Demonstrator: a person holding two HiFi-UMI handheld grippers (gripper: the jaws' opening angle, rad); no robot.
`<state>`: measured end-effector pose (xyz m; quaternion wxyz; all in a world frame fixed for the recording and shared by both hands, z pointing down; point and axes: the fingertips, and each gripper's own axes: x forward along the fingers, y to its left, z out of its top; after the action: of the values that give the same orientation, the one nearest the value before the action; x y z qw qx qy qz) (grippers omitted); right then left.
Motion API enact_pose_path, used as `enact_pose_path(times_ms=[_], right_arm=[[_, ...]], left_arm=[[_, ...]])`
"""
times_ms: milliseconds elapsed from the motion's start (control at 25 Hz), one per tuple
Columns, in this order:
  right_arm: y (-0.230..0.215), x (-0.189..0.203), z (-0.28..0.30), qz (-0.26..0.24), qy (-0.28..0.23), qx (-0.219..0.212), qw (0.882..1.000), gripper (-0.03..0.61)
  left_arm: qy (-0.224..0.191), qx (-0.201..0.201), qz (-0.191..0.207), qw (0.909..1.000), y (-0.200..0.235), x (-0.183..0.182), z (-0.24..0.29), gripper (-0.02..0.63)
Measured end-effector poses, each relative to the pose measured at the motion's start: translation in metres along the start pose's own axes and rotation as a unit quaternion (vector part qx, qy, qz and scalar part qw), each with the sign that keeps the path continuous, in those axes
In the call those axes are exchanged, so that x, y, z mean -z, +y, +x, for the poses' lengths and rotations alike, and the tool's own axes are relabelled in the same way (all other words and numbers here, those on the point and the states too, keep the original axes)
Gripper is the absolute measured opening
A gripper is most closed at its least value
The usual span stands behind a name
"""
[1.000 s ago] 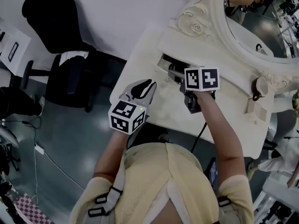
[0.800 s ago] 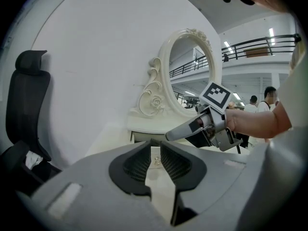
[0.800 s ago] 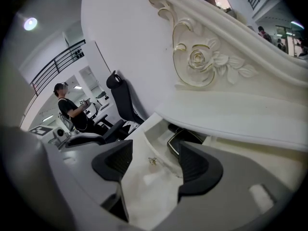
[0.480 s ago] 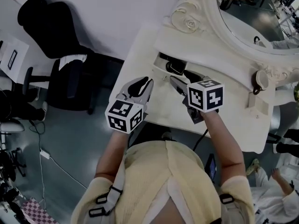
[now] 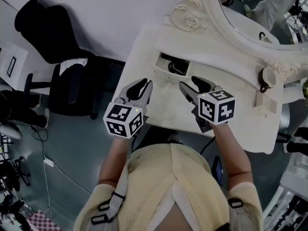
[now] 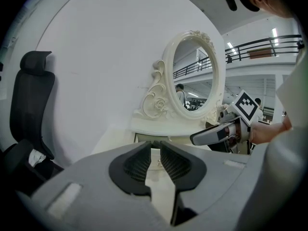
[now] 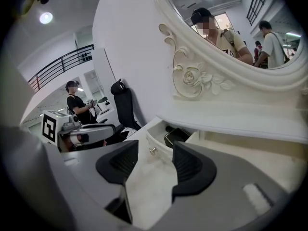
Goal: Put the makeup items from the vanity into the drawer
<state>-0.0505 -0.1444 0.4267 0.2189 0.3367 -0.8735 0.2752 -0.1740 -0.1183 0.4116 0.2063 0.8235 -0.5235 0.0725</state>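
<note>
Currently both grippers hang over the front part of the white vanity [image 5: 231, 61], side by side and well apart.

Left gripper [image 5: 144, 83]: the jaws are all but closed, with only a thin slit between the ribbed pads in the left gripper view. Nothing is in it; the pale vanity top shows through the slit.

Right gripper [image 5: 188, 82]: the jaws stand well apart and have just been closing. Nothing is between them. In the right gripper view the gap frames bare vanity top and the drawer front with its small knob [image 7: 153, 151], with no contact to either.

Drawer [image 5: 166, 61]: pulled open under the mirror shelf. In the head view it sits at 11 o'clock from the right gripper and 1 o'clock from the left gripper. A dark flat case [image 5: 179, 69] lies inside it, with another dark item just beside it at 10 o'clock; what that item is cannot be told.

On the vanity at 3 o'clock from the right gripper, well apart from it, is a small round cream item [image 5: 266, 76] with a dark brown piece touching its lower edge. A pale upright block [image 5: 259, 109] stands at 6 o'clock from that.

The oval mirror [image 5: 260, 18] with its carved frame is at 1 o'clock. A black office chair [image 5: 48, 28] is off the vanity at 9 o'clock.
</note>
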Motion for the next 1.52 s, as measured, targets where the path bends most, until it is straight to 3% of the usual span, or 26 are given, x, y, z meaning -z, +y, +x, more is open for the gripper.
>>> enact_pose_path(times_ms=[1040, 1520], right_arm=[[-0.009, 0.026, -0.021, 0.010, -0.013, 0.016, 1.000, 0.003], [-0.003, 0.028, -0.027, -0.005, -0.032, -0.014, 0.999, 0.002]], left_arm=[[0.018, -0.008, -0.015, 0.9997, 0.003, 0.016, -0.015, 0.021], [0.018, -0.012, -0.018, 0.9996, 0.003, 0.019, -0.018, 0.021]])
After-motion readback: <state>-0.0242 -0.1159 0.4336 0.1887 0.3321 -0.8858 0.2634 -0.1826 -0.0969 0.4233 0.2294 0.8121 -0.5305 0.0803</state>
